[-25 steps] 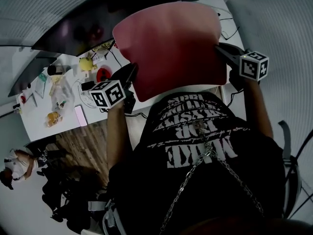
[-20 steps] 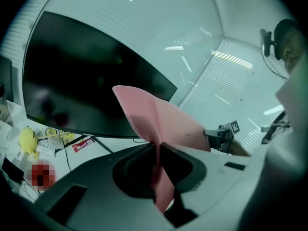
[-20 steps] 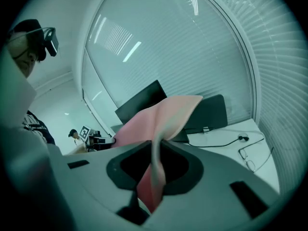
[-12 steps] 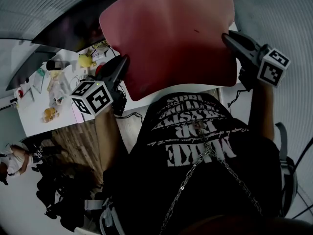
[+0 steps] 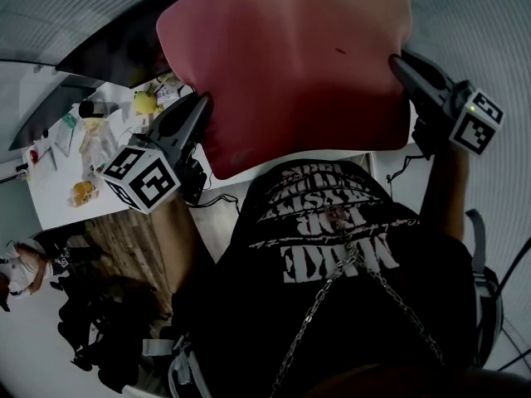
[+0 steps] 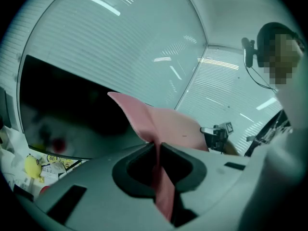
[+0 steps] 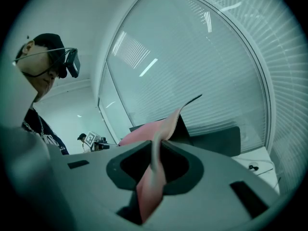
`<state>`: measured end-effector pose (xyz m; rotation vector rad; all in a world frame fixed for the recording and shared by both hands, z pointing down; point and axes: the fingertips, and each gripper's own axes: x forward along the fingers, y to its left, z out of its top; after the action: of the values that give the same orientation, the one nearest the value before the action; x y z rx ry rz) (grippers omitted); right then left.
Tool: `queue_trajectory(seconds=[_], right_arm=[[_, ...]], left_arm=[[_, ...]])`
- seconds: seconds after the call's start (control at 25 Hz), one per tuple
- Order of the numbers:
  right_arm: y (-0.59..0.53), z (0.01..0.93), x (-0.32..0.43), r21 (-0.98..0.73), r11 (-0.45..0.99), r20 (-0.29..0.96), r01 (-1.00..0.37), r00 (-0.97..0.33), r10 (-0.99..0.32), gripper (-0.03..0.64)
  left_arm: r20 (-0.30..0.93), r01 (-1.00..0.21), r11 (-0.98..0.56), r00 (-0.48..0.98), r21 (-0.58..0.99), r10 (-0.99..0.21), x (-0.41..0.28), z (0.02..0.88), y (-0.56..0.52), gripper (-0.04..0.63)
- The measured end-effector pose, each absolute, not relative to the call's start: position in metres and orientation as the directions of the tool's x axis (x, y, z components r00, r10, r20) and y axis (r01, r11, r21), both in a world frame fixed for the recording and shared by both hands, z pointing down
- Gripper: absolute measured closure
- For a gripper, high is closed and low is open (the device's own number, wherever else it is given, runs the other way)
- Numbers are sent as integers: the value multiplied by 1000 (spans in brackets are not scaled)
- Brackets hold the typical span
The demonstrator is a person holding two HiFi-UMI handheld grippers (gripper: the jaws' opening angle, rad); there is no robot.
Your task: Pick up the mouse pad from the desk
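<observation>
The pink mouse pad (image 5: 290, 65) hangs in the air above the white desk (image 5: 58, 193), spread between both grippers. My left gripper (image 5: 203, 106) is shut on its left edge, and the pink sheet (image 6: 159, 129) runs straight between those jaws. My right gripper (image 5: 397, 63) is shut on the right edge; there the pad (image 7: 154, 167) curls up out of the jaws. The pad covers most of the desk behind it in the head view.
The desk's left part holds clutter: a yellow toy (image 5: 147, 102), papers, a small orange object (image 5: 81, 192) and cables. A dark monitor (image 6: 62, 105) stands behind the pad. A person (image 5: 21, 264) stands at lower left on the floor. Slatted blinds fill the background.
Both grippers have risen with the pad, which now sits higher and larger in the head view and hides more of the desk. Neither grip changed.
</observation>
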<state>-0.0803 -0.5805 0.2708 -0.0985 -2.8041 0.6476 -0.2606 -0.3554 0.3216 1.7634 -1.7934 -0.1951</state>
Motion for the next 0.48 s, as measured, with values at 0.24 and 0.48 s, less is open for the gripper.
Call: queue_trajectory(seconds=[0.24, 0.48], right_arm=[[-585, 290, -82, -465, 885, 270, -26, -956, 114, 557], [-588, 323, -85, -493, 868, 324, -63, -939, 116, 557]], left_arm=[[334, -838, 121, 76, 532, -939, -262, 340, -359, 545], [368, -817, 150, 81, 557, -926, -264, 372, -363, 545]])
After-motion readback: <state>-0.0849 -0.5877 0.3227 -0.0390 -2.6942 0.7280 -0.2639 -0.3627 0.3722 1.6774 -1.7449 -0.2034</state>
